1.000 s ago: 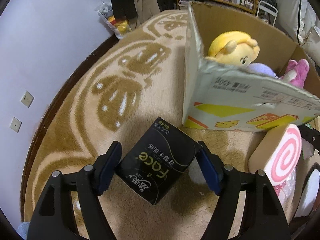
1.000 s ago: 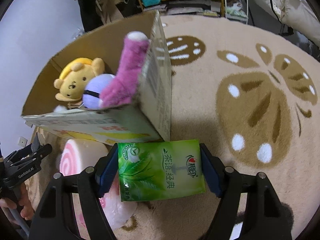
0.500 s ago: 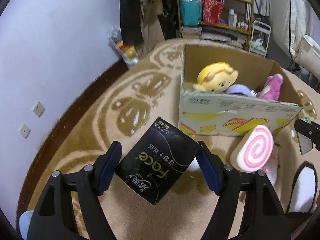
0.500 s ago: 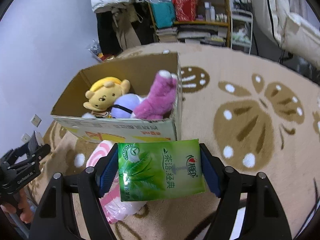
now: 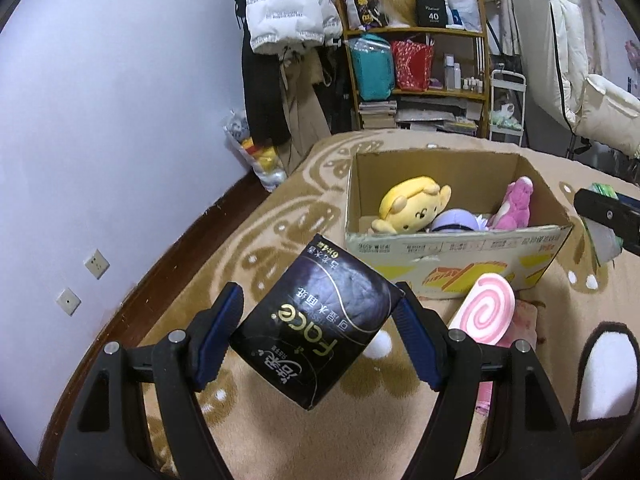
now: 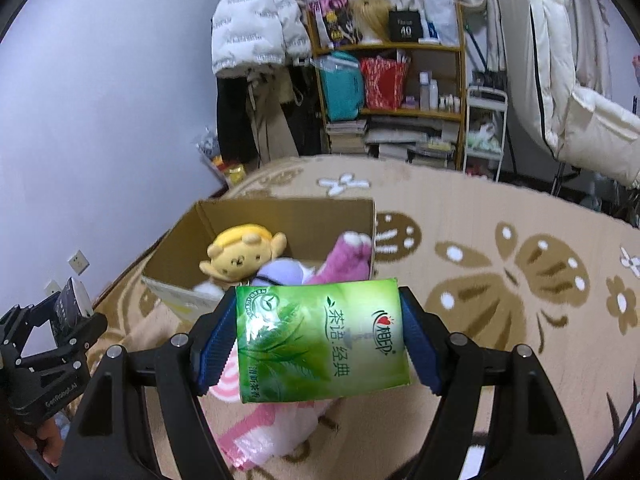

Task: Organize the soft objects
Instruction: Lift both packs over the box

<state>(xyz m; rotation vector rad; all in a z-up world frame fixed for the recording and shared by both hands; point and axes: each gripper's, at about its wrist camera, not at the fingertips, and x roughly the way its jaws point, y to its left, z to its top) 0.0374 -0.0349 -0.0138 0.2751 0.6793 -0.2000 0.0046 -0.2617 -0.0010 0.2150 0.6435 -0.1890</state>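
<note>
Both packs are up in the air now. The left gripper (image 5: 316, 336) is clamped on a black tissue pack (image 5: 316, 330), pads pressed into its 2 sides, the pack skewed so its long axis runs diagonally, one corner aimed at the cardboard box (image 5: 456, 246). That box sits ahead and to the right of this gripper, open top facing up, its printed front wall the edge to clear.

Over on the other side, the right gripper (image 6: 318, 346) is closed on a green tissue pack (image 6: 320, 344), held square with its long axis across the jaws. From here the cardboard box (image 6: 280, 216) lies straight ahead and a touch left, looking nearer to this hand, I'd say.

Inside there's a yellow plush (image 5: 412, 208), a lavender plush (image 5: 456, 220) and a pink plush (image 5: 516, 210) crowding the right half; the left corner near the yellow one looks like the free spot. Down on the rug (image 5: 280, 216), a pink swirl cushion (image 5: 486, 308) leans just in front of the box wall, below the carry path.
</note>
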